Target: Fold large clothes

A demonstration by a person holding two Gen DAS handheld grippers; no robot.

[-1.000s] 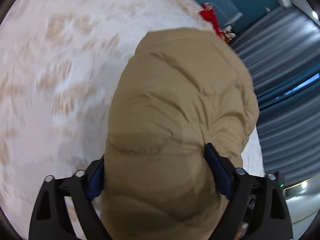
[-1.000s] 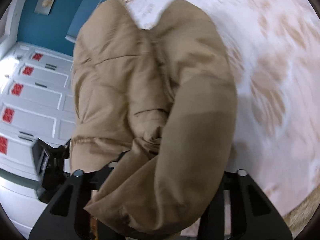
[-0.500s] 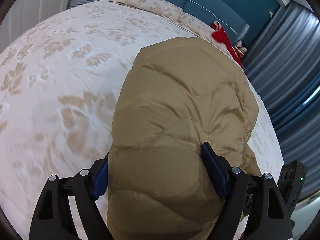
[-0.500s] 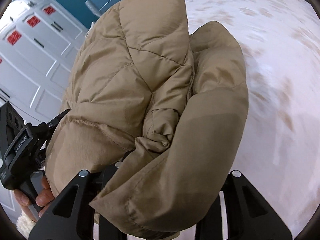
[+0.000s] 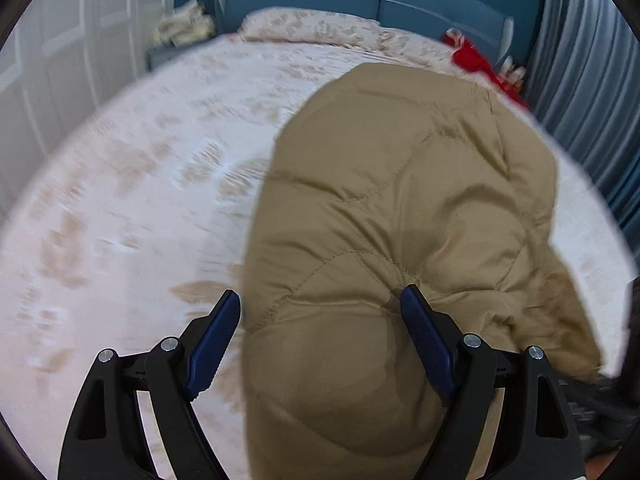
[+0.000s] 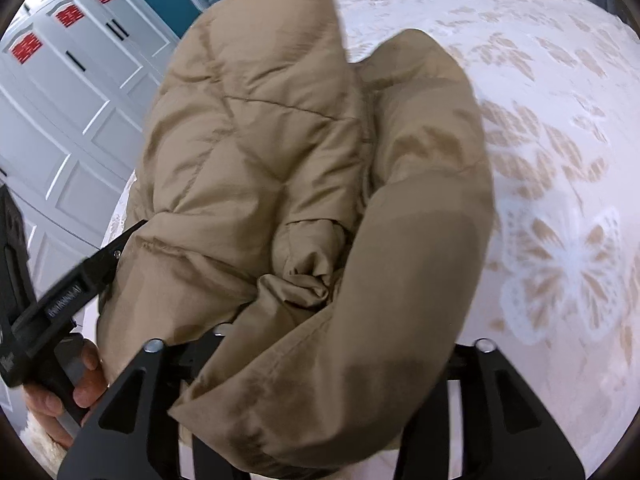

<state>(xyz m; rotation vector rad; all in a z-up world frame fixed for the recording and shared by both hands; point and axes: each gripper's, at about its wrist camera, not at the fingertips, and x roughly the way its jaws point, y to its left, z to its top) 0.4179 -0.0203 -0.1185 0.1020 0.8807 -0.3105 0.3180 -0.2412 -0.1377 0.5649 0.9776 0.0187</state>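
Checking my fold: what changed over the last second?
The jaws of the right gripper have just been opening, the tan puffer jacket still bunched between them. In the left gripper, the jacket has slipped clear of one pad. It stays draped over the floral bedspread.

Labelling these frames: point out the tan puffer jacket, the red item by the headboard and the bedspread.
tan puffer jacket (image 5: 400,208), left wrist view, quilted panel.
red item (image 5: 474,58), left wrist view, its middle.
bedspread (image 6: 560,120), right wrist view, bare patterned area.

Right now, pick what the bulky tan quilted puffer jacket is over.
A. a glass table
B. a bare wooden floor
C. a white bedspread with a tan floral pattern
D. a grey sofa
C: the tan quilted puffer jacket sits over the white bedspread with its tan floral pattern, clear in both wrist views.
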